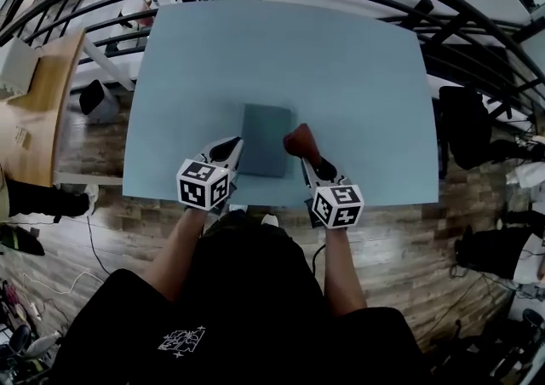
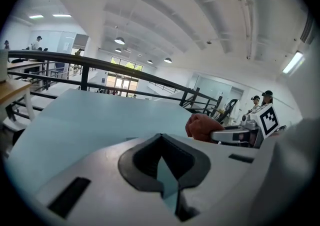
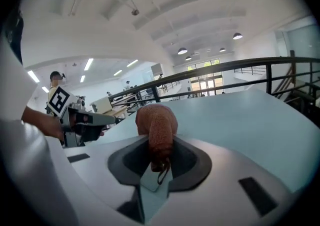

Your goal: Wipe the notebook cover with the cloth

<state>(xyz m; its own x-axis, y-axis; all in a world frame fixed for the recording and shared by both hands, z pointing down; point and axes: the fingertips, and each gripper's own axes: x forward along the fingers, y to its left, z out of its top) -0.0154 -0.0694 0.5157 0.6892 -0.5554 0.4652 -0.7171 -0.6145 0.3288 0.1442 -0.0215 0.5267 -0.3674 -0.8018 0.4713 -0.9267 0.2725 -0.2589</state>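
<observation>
Forearms point(image 1: 174, 247) are reaching forward over the near edge of the desk point(image 1: 341, 68), each hand carrying a gripper low above it. The left gripper point(image 1: 228, 148) is keeping its jaws pressed together on nothing, just beside the left edge of the notebook point(image 1: 264, 138). The right gripper point(image 1: 306, 156) is pinching a rust-brown cloth point(image 1: 298, 138) at the notebook's right edge; whether cloth is touching cover is not showing. The notebook is lying flat close to the desk's near edge, about midway along it. A black railing point(image 1: 477, 60) is curving behind the far edge.
</observation>
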